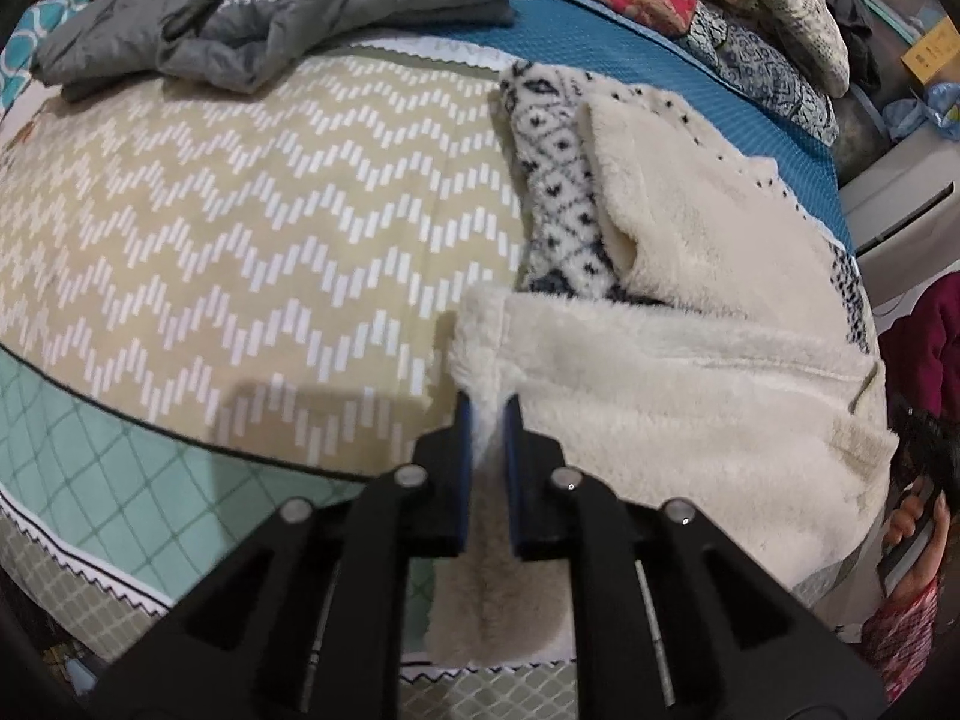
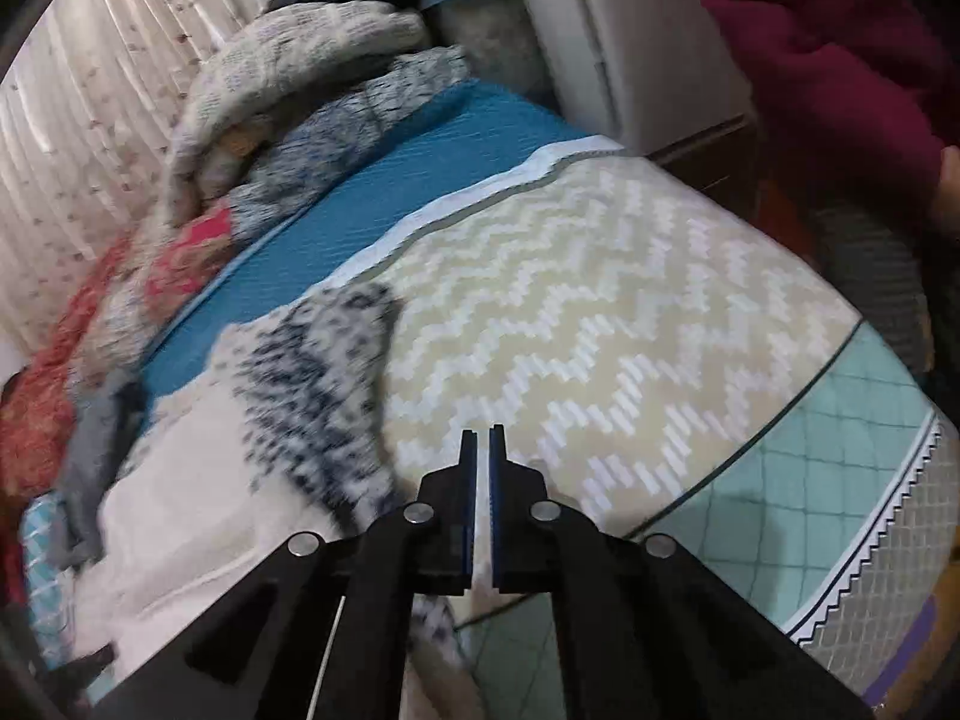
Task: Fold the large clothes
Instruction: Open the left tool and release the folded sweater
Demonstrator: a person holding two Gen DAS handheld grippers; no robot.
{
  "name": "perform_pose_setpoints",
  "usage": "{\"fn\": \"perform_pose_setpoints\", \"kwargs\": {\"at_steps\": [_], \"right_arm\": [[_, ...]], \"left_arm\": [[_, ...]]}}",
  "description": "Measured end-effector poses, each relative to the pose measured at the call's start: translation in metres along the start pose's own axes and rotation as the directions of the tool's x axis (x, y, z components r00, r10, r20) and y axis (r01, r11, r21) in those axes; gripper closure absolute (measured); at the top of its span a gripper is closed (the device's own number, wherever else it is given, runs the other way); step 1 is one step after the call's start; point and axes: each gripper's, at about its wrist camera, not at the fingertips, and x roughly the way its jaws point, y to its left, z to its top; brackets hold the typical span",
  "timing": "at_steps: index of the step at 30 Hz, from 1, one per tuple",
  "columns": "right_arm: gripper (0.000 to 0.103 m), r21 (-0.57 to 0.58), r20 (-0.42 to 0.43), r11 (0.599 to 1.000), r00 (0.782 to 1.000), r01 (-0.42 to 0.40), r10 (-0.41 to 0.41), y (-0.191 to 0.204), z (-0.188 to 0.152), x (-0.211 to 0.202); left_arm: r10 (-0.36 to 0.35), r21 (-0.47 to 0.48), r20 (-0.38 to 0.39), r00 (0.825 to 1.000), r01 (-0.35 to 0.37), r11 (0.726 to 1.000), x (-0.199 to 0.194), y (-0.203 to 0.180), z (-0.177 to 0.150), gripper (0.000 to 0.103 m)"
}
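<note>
— Where is the garment right now?

— The fleece jacket (image 1: pixel 690 372) fills the lower right of my left view, spread on the bed (image 1: pixel 240 210) with its cream lining up and a patterned sleeve folded across near the centre.

— And your tongs?

— My left tongs (image 1: pixel 486 414) are pinched nearly closed on the jacket's fluffy edge, low in the centre of the frame. My right tongs (image 2: pixel 483 444) are closed to a sliver with a pale strip between the pads; I think that's fleece, but motion blur makes me unsure.

— How should the fold go?

— I'd lift both edges together, keep the fabric taut, and carry it toward the upper frame. The gray jacket (image 1: pixel 270 6) at upper left stays clear.
</note>
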Motion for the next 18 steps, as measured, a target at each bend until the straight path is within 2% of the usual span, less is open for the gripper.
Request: {"fn": "perform_pose_setpoints", "kwargs": {"at_steps": [2,3,4,5,6,7,8,10,11,12,13,14,15,16,18], "right_arm": [[0.093,-0.091,0.008,0.996,1.0,0.014,-0.013,0.013,-0.005,-0.012],[0.082,-0.167,0.006,0.986,1.0,0.021,-0.021,0.028,-0.01,-0.016],[0.064,-0.249,0.001,0.968,1.0,0.024,-0.025,0.045,-0.016,-0.019],[0.055,-0.3,0.002,0.954,1.0,0.026,-0.027,0.058,-0.022,-0.021],[0.038,-0.369,0.005,0.929,0.999,0.032,-0.033,0.076,-0.029,-0.022],[0.028,-0.426,0.009,0.904,0.999,0.047,-0.047,0.092,-0.036,-0.021],[0.028,-0.49,0.018,0.869,0.997,0.076,-0.077,0.107,-0.043,-0.016],[0.028,-0.57,0.007,0.813,0.99,0.119,-0.14,0.128,-0.053,0.002],[0.028,-0.579,-0.025,0.808,0.989,0.104,-0.145,0.133,-0.056,0.012],[0.038,-0.58,-0.055,0.81,0.987,0.089,-0.148,0.135,-0.059,0.02],[0.077,-0.593,-0.067,0.797,0.98,0.114,-0.19,0.135,-0.06,0.028],[0.091,-0.592,-0.068,0.793,0.971,0.144,-0.227,0.131,-0.058,0.033],[0.094,-0.527,-0.071,0.835,0.971,0.157,-0.227,0.117,-0.046,0.031],[0.094,-0.438,-0.055,0.882,0.974,0.175,-0.221,0.1,-0.032,0.023],[0.094,-0.332,-0.001,0.916,0.971,0.224,-0.238,0.076,-0.009,0.012]], "left_arm": [[-0.002,0.007,0.003,1.0,0.002,1.0,-0.002,-0.001,0.0,0.092],[-0.002,0.008,0.002,1.0,0.002,1.0,-0.002,-0.001,-0.001,0.088],[-0.005,0.005,0.0,1.0,0.005,1.0,-0.002,-0.001,-0.001,0.085],[-0.01,0.003,-0.001,1.0,0.01,1.0,-0.003,-0.001,-0.001,0.084],[-0.017,0.002,-0.001,1.0,0.017,1.0,-0.003,-0.002,-0.002,0.084],[-0.02,0.004,-0.001,1.0,0.02,1.0,-0.004,-0.003,-0.002,0.084],[-0.021,0.008,0.0,1.0,0.021,1.0,-0.005,-0.005,-0.003,0.084],[-0.015,0.015,0.0,1.0,0.015,1.0,-0.005,-0.007,-0.003,0.084],[-0.013,0.017,0.0,1.0,0.013,1.0,-0.005,-0.008,-0.003,0.084],[-0.013,0.019,0.004,1.0,0.013,1.0,-0.005,-0.008,-0.004,0.084],[-0.011,0.022,0.009,1.0,0.01,1.0,-0.005,-0.008,-0.003,0.084],[-0.004,0.027,0.013,1.0,0.003,1.0,-0.005,-0.008,-0.003,0.084],[0.002,0.028,0.015,1.0,-0.002,1.0,-0.004,-0.008,-0.002,0.085],[0.003,0.029,0.013,1.0,-0.004,1.0,-0.003,-0.006,-0.001,0.091],[-0.003,0.033,0.004,1.0,0.002,0.999,0.001,-0.003,0.001,0.092]]}}
